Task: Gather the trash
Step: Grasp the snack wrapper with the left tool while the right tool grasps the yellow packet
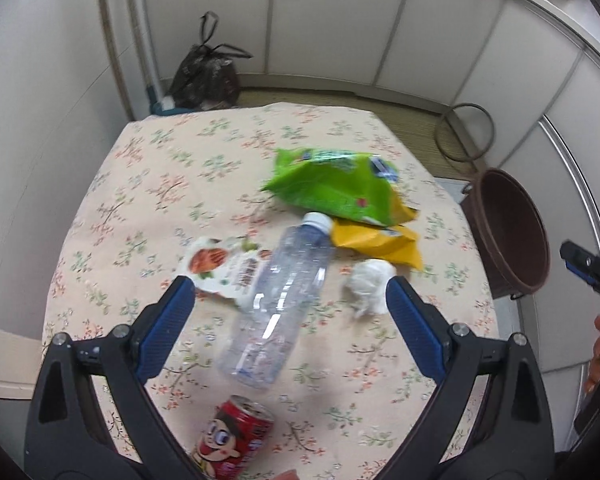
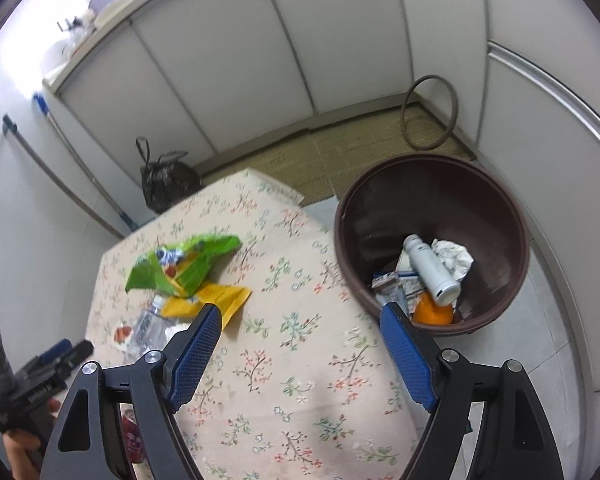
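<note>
Nearest thing: a red drink can stands upright at the near edge of the table, close under the left claw and not touched by it.
Left claw: jaws spread wide with nothing between the pads; it hangs over the clear bottle.
Right claw: the right claw is wide apart too and holds nothing; one finger sits over the floral cloth, the other over the bin's near rim.
Middle of table: a clear plastic bottle lies on its side with its white cap pointing away; a white snack wrapper with red print is partly tucked under it, and a crumpled white tissue lies just beside it.
Far side of table: a crumpled green bag rests on top of a yellow packet, right by the bottle cap.
Bin: a brown round bin stands on the floor against the table's right side; inside are a white bottle, crumpled paper, a small carton and something orange.
Progress: judged partly done, with several pieces binned and six still on the table.
Background: a tied black bag sits on the floor beyond the table.
</note>
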`<state>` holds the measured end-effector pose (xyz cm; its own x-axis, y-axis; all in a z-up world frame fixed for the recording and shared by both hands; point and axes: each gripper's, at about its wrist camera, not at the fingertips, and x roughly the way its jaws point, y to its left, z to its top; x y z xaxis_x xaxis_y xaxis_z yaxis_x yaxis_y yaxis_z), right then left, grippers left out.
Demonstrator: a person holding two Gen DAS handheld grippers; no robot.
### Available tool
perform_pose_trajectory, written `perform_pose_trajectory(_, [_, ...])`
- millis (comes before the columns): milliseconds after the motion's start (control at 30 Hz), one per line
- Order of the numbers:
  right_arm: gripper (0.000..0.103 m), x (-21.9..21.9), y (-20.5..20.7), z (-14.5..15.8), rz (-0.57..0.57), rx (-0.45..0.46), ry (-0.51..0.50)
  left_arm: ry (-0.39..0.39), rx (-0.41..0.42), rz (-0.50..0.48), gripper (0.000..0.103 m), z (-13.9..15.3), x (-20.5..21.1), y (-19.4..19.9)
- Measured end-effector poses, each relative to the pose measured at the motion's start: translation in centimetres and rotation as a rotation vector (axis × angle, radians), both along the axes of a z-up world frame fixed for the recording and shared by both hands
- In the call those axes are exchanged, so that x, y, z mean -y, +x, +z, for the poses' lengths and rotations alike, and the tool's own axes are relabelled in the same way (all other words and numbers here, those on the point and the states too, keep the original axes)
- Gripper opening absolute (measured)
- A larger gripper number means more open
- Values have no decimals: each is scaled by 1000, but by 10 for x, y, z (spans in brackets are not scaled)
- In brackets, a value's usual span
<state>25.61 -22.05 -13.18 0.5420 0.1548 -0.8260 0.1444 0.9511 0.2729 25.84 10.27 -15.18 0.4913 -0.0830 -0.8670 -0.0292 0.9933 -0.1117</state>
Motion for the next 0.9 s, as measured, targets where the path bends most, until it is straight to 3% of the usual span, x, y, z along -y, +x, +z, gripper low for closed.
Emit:
perform_pose_trajectory(300, [83, -50, 23, -35, 83, -79, -12, -164, -90, 175, 94, -41, -66, 18])
perform_pose_trajectory(467, [83, -69, 37, -51, 107, -110, -15, -259, -165, 214, 71, -77, -84, 29])
perform_pose_trajectory(600, [83, -81, 49, -64, 125, -131, -33, -326, -192, 239, 58, -101, -91, 37])
perform_pose_trajectory(667, [83, -86, 57, -71, 138, -136, -44, -349, -198, 254, 45, -108, -92, 40])
perform_pose_trajectory(700, [83, -88, 60, -74, 144, -136, -48, -353, -199, 261, 41, -110, -92, 40])
perform_pose_trajectory(767, [83, -93, 68, -82, 161, -139, -58, -341, -193, 254, 21, -114, -89, 42])
perform_pose_trajectory(900, [83, -102, 78, -96, 202, -145, -74, -275, -148, 229, 8, -108, -85, 45])
